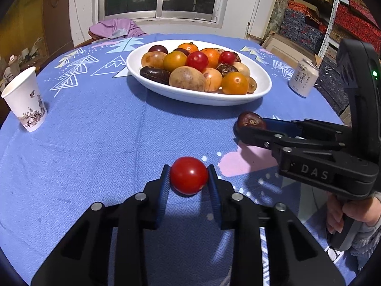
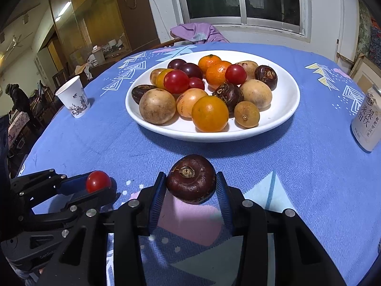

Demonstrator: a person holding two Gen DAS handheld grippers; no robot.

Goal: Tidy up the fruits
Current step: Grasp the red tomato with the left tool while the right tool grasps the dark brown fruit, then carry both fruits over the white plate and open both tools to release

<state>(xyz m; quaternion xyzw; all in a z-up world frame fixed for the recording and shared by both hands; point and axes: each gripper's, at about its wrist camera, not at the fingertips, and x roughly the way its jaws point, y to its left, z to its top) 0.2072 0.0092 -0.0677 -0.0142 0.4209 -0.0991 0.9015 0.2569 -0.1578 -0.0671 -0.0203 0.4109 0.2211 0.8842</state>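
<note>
Red, glossy and smooth-skinned: a cherry tomato [image 1: 188, 175] is sitting between the blue ribbed pads of my left gripper [image 1: 189, 176], which is closing on it from both sides, pads touching the skin. A small highlight is showing on its top; its underside is resting on the blue tablecloth [image 1: 95, 147], on the near side of the white plate [image 1: 262, 90].

My right gripper [image 2: 191, 182] is clamping a dark maroon water chestnut [image 2: 191, 178], squat and rounded, with a dry tan stem scar ringed by ridges on its upper face. It too is lying on the cloth, partly over a pink patch of the print, just in front of the plate's shadow. Both pads are pressing its flanks.

Plate is holding a heap of fruit: more red tomatoes, orange citrus, tan-brown round fruits, dark plums and further chestnuts. Paper cup [image 1: 23, 100] is standing upright at far left, a drink can [image 1: 303, 77] upright at right, both well apart from the plate.
</note>
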